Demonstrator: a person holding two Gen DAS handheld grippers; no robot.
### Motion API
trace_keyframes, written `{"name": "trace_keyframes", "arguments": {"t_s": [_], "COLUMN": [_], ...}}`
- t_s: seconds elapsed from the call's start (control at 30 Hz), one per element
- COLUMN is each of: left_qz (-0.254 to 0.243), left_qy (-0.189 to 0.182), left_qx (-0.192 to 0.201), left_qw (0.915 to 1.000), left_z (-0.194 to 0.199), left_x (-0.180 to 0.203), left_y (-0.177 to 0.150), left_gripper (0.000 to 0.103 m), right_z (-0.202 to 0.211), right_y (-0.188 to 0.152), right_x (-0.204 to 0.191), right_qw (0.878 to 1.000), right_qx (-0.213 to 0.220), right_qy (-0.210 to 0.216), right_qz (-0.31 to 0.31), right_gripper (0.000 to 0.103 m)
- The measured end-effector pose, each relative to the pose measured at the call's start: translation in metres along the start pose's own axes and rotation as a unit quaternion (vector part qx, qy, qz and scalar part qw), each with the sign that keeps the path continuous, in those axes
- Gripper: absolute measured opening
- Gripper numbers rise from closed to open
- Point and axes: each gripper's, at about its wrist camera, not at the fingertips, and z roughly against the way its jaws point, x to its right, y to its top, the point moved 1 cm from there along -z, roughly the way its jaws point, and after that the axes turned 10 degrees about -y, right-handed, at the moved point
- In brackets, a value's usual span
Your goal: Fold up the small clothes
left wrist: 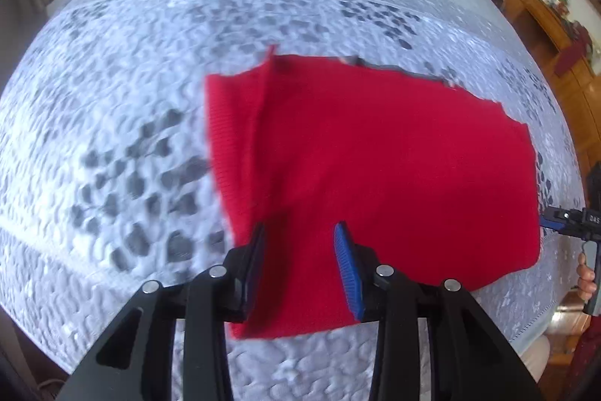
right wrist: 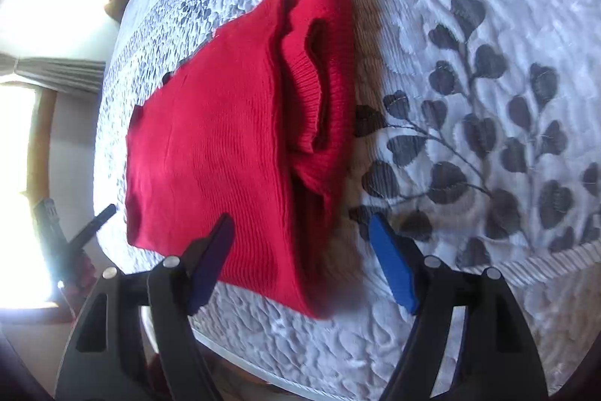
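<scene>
Red knit garment (left wrist: 375, 175), folded, lies flat on quilted bedspread (left wrist: 112, 138) w/ grey leaf print; fills centre-right of left wrist view, centre-left of right wrist view.

Left gripper (left wrist: 300, 250): jaws partly apart, hovering over garment's near edge, lower centre of frame. Cloth shows between the fingers but pads don't appear to press it; nothing held. Garment's left edge a ribbed fold, running top to bottom just left of the gripper. Far edge jagged, upper right.

Right gripper (right wrist: 300, 243): jaws wide, nothing gripped. Left finger over garment's near corner, right finger over bare quilt. Ribbed cuff/hem layers (right wrist: 319, 81) stacked along garment's right edge.

Open room: bare quilt left half of left view, right half of right view. Bed edge near frame bottom in right view. Wooden furniture (left wrist: 544, 25) far upper right, well apart.
</scene>
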Motion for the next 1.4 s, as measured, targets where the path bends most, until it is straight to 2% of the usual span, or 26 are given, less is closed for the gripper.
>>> {"name": "trace_keyframes", "arguments": {"t_s": [0.1,0.2,0.27,0.37,0.4,0.43,0.5,0.67,0.7,0.73,0.77,0.97,1.17,1.27,1.4], "left_qz": [-0.011,-0.020,-0.003,0.005,0.000,-0.004,-0.008,-0.009,-0.012,-0.013,-0.012,-0.024,-0.028,-0.023,0.006], "left_qy": [-0.013,0.020,0.027,0.015,0.016,0.017,0.018,0.014,0.013,0.010,0.006,0.001,-0.008,-0.017,-0.060], "left_qx": [-0.015,-0.026,-0.036,-0.042,-0.043,-0.045,-0.048,-0.057,-0.058,-0.059,-0.059,-0.062,-0.061,-0.064,-0.062], "left_qw": [0.9997,0.9993,0.9990,0.9990,0.9989,0.9988,0.9986,0.9982,0.9982,0.9981,0.9981,0.9978,0.9977,0.9975,0.9963], "left_z": [-0.027,-0.051,-0.062,-0.072,-0.074,-0.075,-0.077,-0.082,-0.082,-0.083,-0.083,-0.085,-0.090,-0.086,-0.065], "left_x": [0.017,0.018,0.006,-0.007,-0.008,-0.008,-0.009,-0.012,-0.012,-0.012,-0.013,-0.014,-0.014,-0.017,-0.027], "left_y": [0.014,0.019,0.020,0.018,0.017,0.016,0.015,0.017,0.017,0.017,0.017,0.018,0.020,0.020,0.015], "left_gripper": [0.038,0.038,0.038,0.039,0.039,0.039,0.039,0.040,0.040,0.040,0.040,0.040,0.040,0.040,0.041], "right_z": [-0.013,-0.021,-0.024,-0.025,-0.025,-0.024,-0.023,-0.031,-0.035,-0.036,-0.036,-0.009,0.028,0.039,0.035], "right_y": [0.003,0.004,0.004,0.004,0.004,0.004,0.002,-0.003,-0.003,-0.002,-0.002,0.001,0.013,0.022,0.027], "right_x": [-0.002,-0.004,-0.005,-0.005,-0.005,-0.004,-0.002,-0.002,-0.002,-0.001,-0.001,-0.011,-0.063,-0.112,-0.176], "right_qw": [1.000,1.000,1.000,1.000,1.000,1.000,1.000,0.999,0.999,0.998,0.998,0.996,0.999,0.999,0.995], "right_qx": [-0.004,-0.004,0.001,0.003,0.004,0.004,-0.003,-0.014,-0.016,-0.016,-0.016,0.001,0.031,0.043,0.042], "right_qy": [0.015,0.018,0.014,-0.004,-0.006,-0.003,0.029,0.039,0.044,0.045,0.049,0.074,0.039,0.012,0.001], "right_qz": [-0.005,-0.007,-0.003,0.004,0.004,0.002,-0.004,-0.014,-0.023,-0.027,-0.030,-0.052,-0.015,0.026,0.086], "right_gripper": [0.075,0.075,0.070,0.054,0.046,0.035,0.023,0.023,0.021,0.013,0.012,0.010,0.009,0.009,0.009]}}
